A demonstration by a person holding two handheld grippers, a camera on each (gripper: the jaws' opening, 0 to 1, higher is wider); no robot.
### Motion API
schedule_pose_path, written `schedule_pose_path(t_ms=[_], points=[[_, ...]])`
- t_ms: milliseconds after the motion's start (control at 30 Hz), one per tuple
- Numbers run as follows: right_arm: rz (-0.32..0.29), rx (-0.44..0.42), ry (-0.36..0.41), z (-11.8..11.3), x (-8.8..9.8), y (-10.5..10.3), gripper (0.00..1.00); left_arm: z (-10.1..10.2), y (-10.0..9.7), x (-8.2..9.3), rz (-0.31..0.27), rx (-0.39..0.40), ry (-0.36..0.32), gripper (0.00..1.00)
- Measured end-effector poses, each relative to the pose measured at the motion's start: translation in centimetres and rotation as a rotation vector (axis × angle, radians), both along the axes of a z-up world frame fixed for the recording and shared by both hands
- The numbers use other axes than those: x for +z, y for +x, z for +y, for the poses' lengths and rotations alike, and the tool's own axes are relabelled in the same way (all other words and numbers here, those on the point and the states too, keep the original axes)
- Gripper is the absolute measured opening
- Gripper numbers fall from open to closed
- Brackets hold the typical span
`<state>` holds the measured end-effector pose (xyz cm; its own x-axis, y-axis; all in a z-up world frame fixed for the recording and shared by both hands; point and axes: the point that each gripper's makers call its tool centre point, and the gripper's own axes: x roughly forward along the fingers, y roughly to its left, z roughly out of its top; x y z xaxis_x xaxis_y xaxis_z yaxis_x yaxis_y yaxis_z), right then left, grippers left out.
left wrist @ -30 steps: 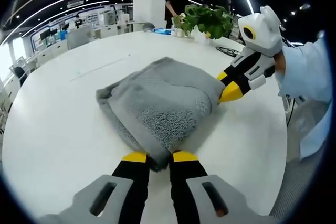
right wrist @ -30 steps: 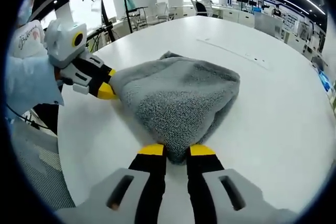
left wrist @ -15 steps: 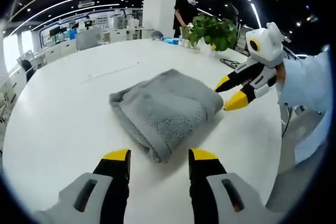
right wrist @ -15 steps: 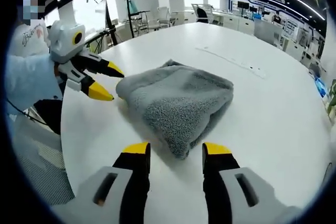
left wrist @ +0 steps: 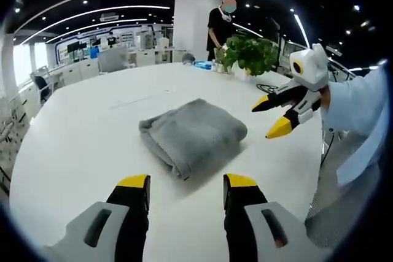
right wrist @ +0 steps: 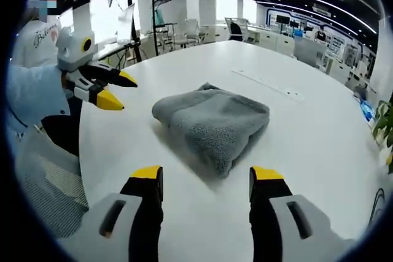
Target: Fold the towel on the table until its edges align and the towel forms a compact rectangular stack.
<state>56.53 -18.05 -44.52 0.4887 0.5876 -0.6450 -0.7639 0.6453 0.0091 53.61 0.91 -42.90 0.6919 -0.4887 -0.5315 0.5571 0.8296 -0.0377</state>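
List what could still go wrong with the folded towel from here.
1. The grey terry towel lies as a lumpy bundle with rounded, uneven edges, so it may not count as a neat rectangular stack.
2. Both the left hand-held gripper and the right hand-held gripper are open and off the cloth; nothing pins the folds, so the thick layers might spring apart.
3. Re-gripping one corner on the smooth white table could drag the whole bundle.

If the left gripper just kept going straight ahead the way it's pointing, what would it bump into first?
Probably the folded grey towel: it lies on the white table just beyond the open left gripper, though the depth is hard to judge.
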Motion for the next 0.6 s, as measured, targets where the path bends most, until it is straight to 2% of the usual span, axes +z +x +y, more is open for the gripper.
schedule_pose_path(t_ms=[200, 400, 467, 600], points=[[-0.033, 0.004, 0.022, -0.5, 1.3, -1.8, 0.59, 1.5, -1.4, 1.0, -0.032, 0.035, -0.005, 0.5], [-0.073, -0.004, 0.05, -1.2, 2.9, -3.4, 0.62, 2.1, -2.9, 2.2, -0.054, 0.062, -0.006, 0.5], [-0.076, -0.002, 0.06, -1.4, 3.0, -3.8, 0.62, 2.9, -3.0, 2.0, -0.061, 0.069, -0.006, 0.5], [-0.092, -0.001, 0.075, -1.9, 3.4, -4.6, 0.63, 2.3, -3.9, 2.6, -0.077, 0.077, -0.003, 0.5]])
